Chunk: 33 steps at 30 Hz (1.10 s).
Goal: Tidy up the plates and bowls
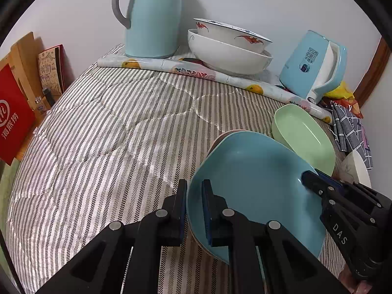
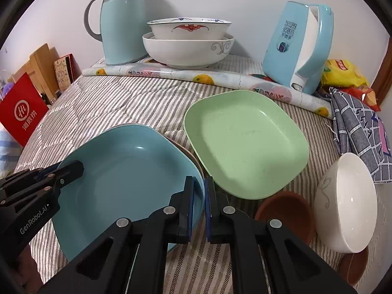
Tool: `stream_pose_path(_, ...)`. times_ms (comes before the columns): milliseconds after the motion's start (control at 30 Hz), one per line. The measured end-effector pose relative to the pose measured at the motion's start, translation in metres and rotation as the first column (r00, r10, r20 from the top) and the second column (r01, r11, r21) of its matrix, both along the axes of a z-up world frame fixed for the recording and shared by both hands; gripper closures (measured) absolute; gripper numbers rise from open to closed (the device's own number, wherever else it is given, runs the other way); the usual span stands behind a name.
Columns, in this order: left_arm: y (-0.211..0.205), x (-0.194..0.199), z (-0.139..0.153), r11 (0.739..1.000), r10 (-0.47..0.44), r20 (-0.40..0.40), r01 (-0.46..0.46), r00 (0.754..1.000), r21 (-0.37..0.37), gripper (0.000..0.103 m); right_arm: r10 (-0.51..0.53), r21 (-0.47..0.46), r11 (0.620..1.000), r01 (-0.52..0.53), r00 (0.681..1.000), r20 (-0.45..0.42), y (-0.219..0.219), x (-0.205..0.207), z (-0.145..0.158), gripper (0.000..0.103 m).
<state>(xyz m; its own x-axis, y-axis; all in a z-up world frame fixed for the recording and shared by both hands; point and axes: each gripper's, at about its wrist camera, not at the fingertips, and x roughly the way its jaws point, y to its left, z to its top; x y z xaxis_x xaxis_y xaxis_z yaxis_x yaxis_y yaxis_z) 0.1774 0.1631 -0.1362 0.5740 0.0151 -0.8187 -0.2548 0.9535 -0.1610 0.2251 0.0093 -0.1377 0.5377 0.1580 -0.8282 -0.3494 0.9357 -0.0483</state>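
Left wrist view: left claw (image 1: 194, 205) pinching the near-left rim of a square blue plastic plate (image 1: 252, 183), one finger inside the rim, one outside. Right claw (image 2: 199, 204) clamped likewise on the plate's opposite rim, narrow gap, rim between the pads. Blue plate (image 2: 127, 183) resting on a pinkish plate whose edge (image 2: 188, 154) peeks out beneath. Just beside it, a square pale-green plastic plate (image 2: 245, 142); beyond that, a white ceramic bowl (image 2: 348, 203) tipped on its side against a brown bowl (image 2: 286, 210). All laid on a grey-and-white striped quilted cover (image 1: 110, 134) spread over the table. Behind the blue plate, along a plain white wall (image 1: 281, 5): a rolled fruit-print sheet (image 2: 220, 77), a light-blue thermos jug (image 2: 121, 24), two nested white bowls (image 2: 188, 44), a light-blue electric kettle (image 2: 299, 46). Beside the kettle, yellow snack packets (image 2: 343, 73) and a grey checked cloth (image 2: 355, 132). Left of the blue plate, a red paper bag (image 2: 22, 112) and wooden boards (image 2: 41, 66).
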Motion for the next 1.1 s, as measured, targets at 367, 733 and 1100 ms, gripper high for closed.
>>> stream_pose_path(367, 0.002, -0.004, 0.002, 1.0, -0.004, -0.037, 0.003, 0.999, -0.007, 0.091, 0.004, -0.01, 1.0, -0.004, 1.0, -0.008, -0.003, -0.005, 0.0, 0.068)
stream_pose_path(733, -0.011, -0.017, 0.031, 0.999, 0.002, 0.01, -0.003, 1.0, 0.05, 0.052, -0.062, 0.024, 0.998, 0.062, 0.998, -0.003, -0.029, -0.023, 0.027, 0.024)
stream_pose_path(1100, -0.031, -0.009, 0.06, 0.996, 0.014, 0.022, -0.016, 1.0, 0.09, 0.03, -0.095, 0.039, 0.995, 0.092, 0.992, 0.083, -0.062, -0.034, 0.06, 0.019)
